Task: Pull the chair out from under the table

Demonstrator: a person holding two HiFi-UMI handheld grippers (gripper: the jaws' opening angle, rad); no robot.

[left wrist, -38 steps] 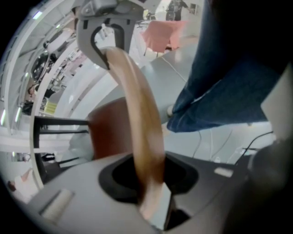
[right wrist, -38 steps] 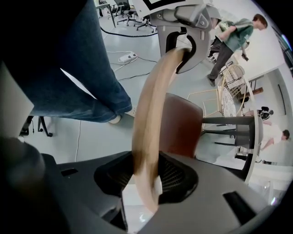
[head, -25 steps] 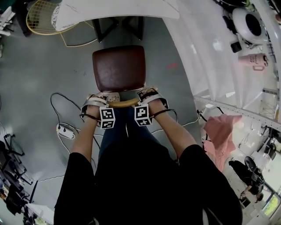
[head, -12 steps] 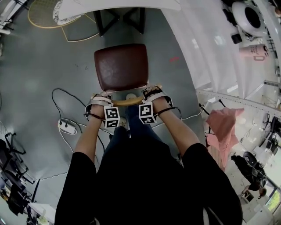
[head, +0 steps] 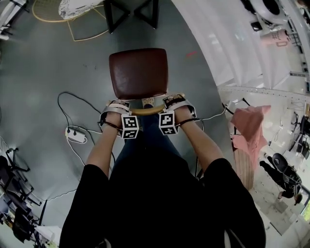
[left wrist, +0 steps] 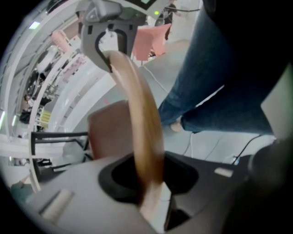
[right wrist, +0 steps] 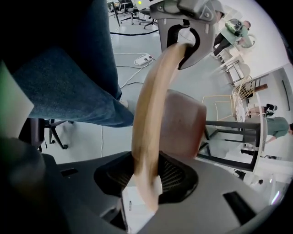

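The chair has a brown seat and a curved wooden backrest rail. It stands on the grey floor in front of the person. My left gripper is shut on the rail's left end and my right gripper on its right end. Both point down. In the left gripper view the rail runs from my own jaws up to the other gripper. The right gripper view mirrors this: rail, own jaws, seat. The table's black legs show at the top edge, apart from the seat.
A white power strip with cables lies on the floor to the left. A yellow wire chair stands at top left. A long white counter runs along the right, with a pink cloth below it. The person's jeans legs are just behind the rail.
Both grippers and the chair have moved back from the table toward the person. The white tabletop has slid almost out of the top of the head view. Both grips are unchanged.
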